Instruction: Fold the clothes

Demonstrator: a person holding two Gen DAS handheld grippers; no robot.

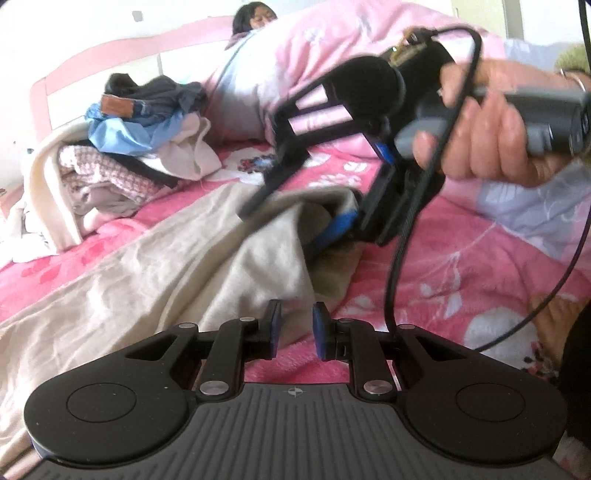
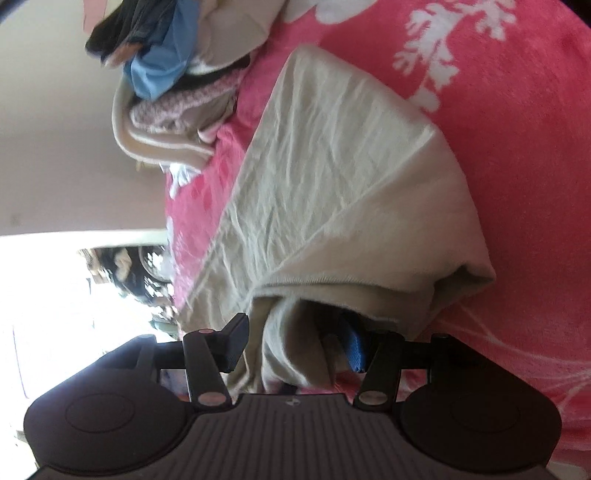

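Fold clothes, early | beige garment spread on pink bed, one fold laid | right gripper fingers parted, cloth loose between | left gripper fingers narrowly apart, empty | clothes pile far left unfolded

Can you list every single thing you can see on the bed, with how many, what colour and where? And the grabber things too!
Cream soft cloth garment: one, cream-beige, spread over the bed's middle, one end bunched at the right gripper.
Pile of mixed clothes: one heap, count of pieces unclear; dark, light blue, cream and pink-checked; far left of the bed.
Pink flowered fleece blanket: one, bright pink with white flowers, under everything.
Pale pink quilt: one, pale pink, heaped at the far side.
Pink headboard: one, pink, far left.
Another person: one, behind the quilt.
Left gripper: one, black with blue pads, slightly open, empty.
Right gripper: one, black, open around the cream fold.
Hand: one, holding the right gripper's handle.
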